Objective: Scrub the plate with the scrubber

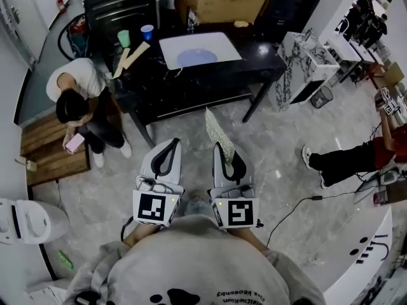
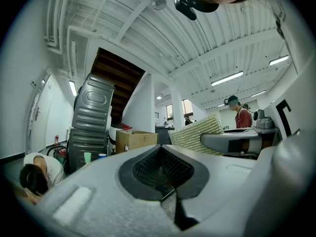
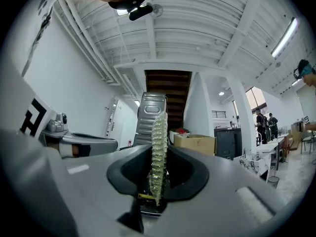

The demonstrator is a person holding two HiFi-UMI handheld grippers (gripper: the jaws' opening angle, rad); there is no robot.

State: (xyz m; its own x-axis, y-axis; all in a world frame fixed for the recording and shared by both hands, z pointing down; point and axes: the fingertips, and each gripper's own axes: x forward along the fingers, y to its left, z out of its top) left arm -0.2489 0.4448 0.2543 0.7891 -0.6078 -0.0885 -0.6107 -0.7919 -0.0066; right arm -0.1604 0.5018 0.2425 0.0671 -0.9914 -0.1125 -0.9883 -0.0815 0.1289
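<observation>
Because the scrubber (image 1: 218,134) is a thin, open-mesh pad, it is judged to be light, soft and springy, and likely to fold when pressed flat unless it is taken nearer its middle. It is held upright on edge, pinched by its lower end between the jaws of the right gripper (image 3: 158,169), which are closed on it. Most of the pad stands free beyond the jaw tips.

The plate (image 1: 196,57) is seen lying flat on a white tray (image 1: 227,42) on the black table (image 1: 191,88), well apart from both grippers and across a stretch of floor. It is judged to be rigid, smooth and apt to slide or chip, so a hold at the rim would be wanted to steady it.

The left gripper (image 2: 160,168) is shut, with nothing between its pads. Both grippers are held side by side, pointed toward the table. A green cup (image 1: 123,38) and a blue cup (image 1: 147,32) are set at the table's far left, and a person (image 1: 79,100) is crouched beside it.
</observation>
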